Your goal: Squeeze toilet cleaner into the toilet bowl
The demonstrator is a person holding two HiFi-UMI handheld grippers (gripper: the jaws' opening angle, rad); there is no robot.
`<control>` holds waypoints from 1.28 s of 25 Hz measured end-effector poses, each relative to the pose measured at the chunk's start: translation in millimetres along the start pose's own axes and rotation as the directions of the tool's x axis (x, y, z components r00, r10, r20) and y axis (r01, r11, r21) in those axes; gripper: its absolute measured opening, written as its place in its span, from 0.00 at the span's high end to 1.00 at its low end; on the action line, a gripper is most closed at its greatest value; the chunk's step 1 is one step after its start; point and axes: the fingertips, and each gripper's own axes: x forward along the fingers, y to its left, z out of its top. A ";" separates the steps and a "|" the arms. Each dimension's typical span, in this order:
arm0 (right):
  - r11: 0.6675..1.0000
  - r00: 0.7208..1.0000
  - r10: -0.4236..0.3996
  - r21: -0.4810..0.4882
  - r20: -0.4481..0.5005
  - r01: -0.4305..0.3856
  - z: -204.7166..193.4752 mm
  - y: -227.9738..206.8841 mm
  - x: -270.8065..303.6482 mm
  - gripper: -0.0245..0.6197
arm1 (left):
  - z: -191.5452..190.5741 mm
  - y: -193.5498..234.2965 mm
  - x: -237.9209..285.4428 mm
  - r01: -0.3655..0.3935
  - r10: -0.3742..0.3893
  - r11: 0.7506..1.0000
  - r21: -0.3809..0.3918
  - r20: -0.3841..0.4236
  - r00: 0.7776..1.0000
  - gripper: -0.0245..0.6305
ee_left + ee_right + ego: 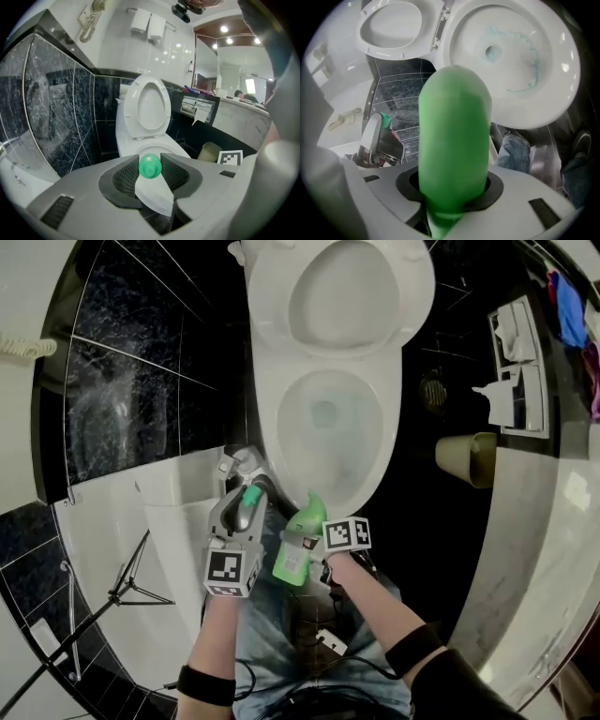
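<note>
A white toilet (330, 352) stands ahead with lid and seat raised; teal cleaner streaks (524, 70) ring the inside of its bowl (543, 51). My right gripper (317, 545) is shut on a green cleaner bottle (300, 542), whose uncapped neck points toward the bowl's front rim. In the right gripper view the bottle (454, 136) fills the gap between the jaws of that gripper (453, 182). My left gripper (246, 498) sits just left of it, shut on the small green cap (251, 495). The cap (150, 166) shows pinched between the left gripper's (150, 165) pads.
A beige waste bin (467, 457) and a floor drain (433, 391) lie right of the toilet, below wall-mounted paper holders (517, 371). Black tiled walls and a glass partition (141, 362) close the left side. A tripod stand (122, 592) stands lower left. The person's jeans (281, 634) are underneath.
</note>
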 end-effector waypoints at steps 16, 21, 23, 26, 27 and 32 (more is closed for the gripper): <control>0.995 0.998 0.000 -0.103 -0.069 -0.007 55.0 35.5 38.7 0.69 | 16.6 42.2 19.2 -0.032 0.032 0.999 0.000 0.017 0.999 0.73; 0.994 0.998 0.004 -0.111 -0.070 -0.012 71.5 44.3 48.3 0.69 | 18.3 50.1 23.8 -0.034 0.034 0.999 -0.006 0.017 0.999 0.73; 0.995 0.998 0.018 -0.098 -0.064 -0.025 78.3 47.9 53.9 0.69 | 20.5 52.3 25.1 -0.038 0.039 0.999 -0.022 0.015 0.999 0.73; 0.994 0.998 0.034 -0.102 -0.053 -0.039 92.2 54.2 59.1 0.69 | 19.9 56.4 27.6 -0.030 0.030 1.000 -0.007 0.009 1.000 0.73; 0.993 0.998 0.034 -0.113 -0.052 -0.039 97.8 56.4 60.0 0.69 | 20.4 58.4 28.8 -0.029 0.029 1.000 -0.006 0.010 1.000 0.73; 0.992 0.998 0.047 -0.116 -0.028 -0.050 123.8 66.4 65.8 0.69 | 26.2 66.6 35.8 -0.033 0.033 0.999 -0.013 0.012 0.999 0.73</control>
